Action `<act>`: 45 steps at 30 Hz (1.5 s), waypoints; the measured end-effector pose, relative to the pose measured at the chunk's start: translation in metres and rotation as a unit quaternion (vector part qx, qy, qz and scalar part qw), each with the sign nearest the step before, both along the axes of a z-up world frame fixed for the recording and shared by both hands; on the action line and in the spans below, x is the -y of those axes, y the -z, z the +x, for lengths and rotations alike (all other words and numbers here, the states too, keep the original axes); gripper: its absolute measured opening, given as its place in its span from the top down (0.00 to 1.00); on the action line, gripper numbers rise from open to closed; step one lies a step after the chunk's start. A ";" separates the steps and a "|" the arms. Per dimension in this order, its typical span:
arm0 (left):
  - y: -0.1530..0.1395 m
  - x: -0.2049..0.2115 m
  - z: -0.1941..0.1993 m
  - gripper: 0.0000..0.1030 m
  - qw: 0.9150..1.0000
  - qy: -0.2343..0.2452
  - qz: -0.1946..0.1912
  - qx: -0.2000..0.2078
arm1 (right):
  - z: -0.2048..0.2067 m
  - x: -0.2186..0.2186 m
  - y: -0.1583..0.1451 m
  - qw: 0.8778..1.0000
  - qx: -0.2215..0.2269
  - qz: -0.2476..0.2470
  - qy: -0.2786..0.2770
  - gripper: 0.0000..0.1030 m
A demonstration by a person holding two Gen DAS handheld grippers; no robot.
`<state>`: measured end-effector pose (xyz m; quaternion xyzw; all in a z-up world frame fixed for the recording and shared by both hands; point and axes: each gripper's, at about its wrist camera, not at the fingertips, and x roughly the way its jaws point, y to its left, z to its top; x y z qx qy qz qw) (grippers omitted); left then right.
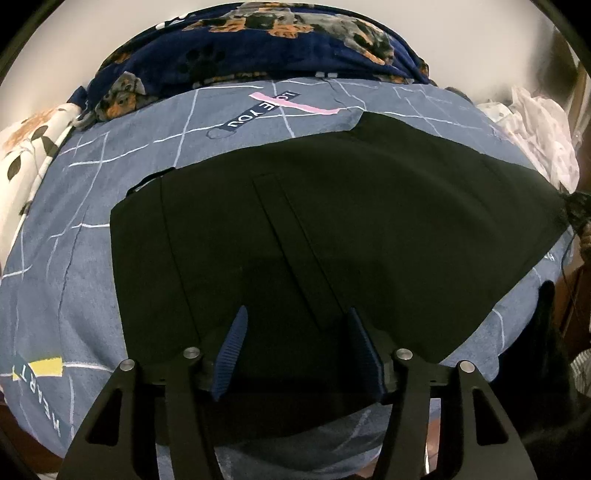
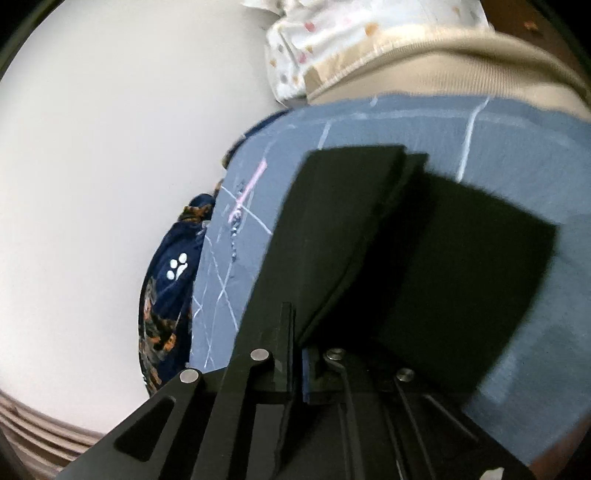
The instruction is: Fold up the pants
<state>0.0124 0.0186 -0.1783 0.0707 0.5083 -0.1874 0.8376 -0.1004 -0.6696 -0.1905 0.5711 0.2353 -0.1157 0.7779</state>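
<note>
Black pants (image 1: 332,229) lie spread flat on a blue-grey bed sheet (image 1: 66,258) with white grid lines. My left gripper (image 1: 295,325) is open just above the near part of the pants, its ribbed blue fingers (image 1: 232,343) apart and holding nothing. In the right wrist view my right gripper (image 2: 299,332) is shut on an edge of the pants (image 2: 332,236) and holds that layer lifted and tilted above another black layer (image 2: 472,280) lying on the sheet (image 2: 517,122).
A dark blue dog-print blanket (image 1: 258,48) is piled at the bed's far edge. A floral white cloth (image 1: 33,140) lies left, crumpled white cloth (image 1: 535,122) right. A beige cushion (image 2: 424,59) and dotted white cloth (image 2: 332,33) lie beyond the sheet. A pale wall (image 2: 110,147) is behind.
</note>
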 end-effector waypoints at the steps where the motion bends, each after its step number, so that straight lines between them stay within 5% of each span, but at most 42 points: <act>1: 0.000 0.000 0.000 0.43 1.000 0.001 0.001 -0.002 | -0.008 0.003 0.000 1.000 0.002 -0.004 0.000 0.96; 8: -0.002 -0.007 0.000 0.42 1.000 0.022 -0.001 -0.009 | -0.050 0.018 0.025 0.999 -0.038 0.007 0.014 0.97; 18: -0.002 -0.010 0.000 0.41 0.999 0.039 -0.003 -0.003 | -0.050 0.027 0.039 0.999 -0.016 0.032 0.022 0.99; 23: -0.001 -0.008 -0.001 0.36 0.999 0.048 -0.003 -0.002 | -0.044 0.012 0.032 0.998 0.013 0.059 -0.025 0.85; 25: 0.000 -0.006 -0.001 0.34 0.999 0.049 -0.001 0.000 | -0.039 -0.005 0.028 0.996 0.028 0.060 -0.055 0.65; 27: 0.000 -0.006 -0.001 0.32 0.999 0.049 -0.002 0.000 | -0.033 -0.026 0.025 0.995 0.031 0.056 -0.082 0.56; 30: 0.000 -0.004 -0.001 0.29 0.999 0.050 -0.002 0.000 | -0.023 -0.058 0.025 0.992 0.033 0.053 -0.111 0.56; 32: 0.000 -0.003 -0.001 0.28 0.999 0.054 0.000 0.001 | -0.018 -0.071 0.023 0.992 0.011 0.028 -0.121 0.75; 33: 0.000 -0.003 -0.001 0.28 0.999 0.055 0.001 0.001 | -0.016 -0.077 0.025 0.991 -0.013 0.027 -0.127 0.94; 42: 0.000 -0.007 0.000 0.28 0.996 0.084 0.003 0.002 | -0.032 -0.075 0.045 0.991 -0.041 0.070 -0.107 0.99; 45: 0.000 -0.007 0.000 0.28 0.996 0.090 0.007 0.003 | -0.026 -0.079 0.041 0.992 -0.037 0.054 -0.112 0.91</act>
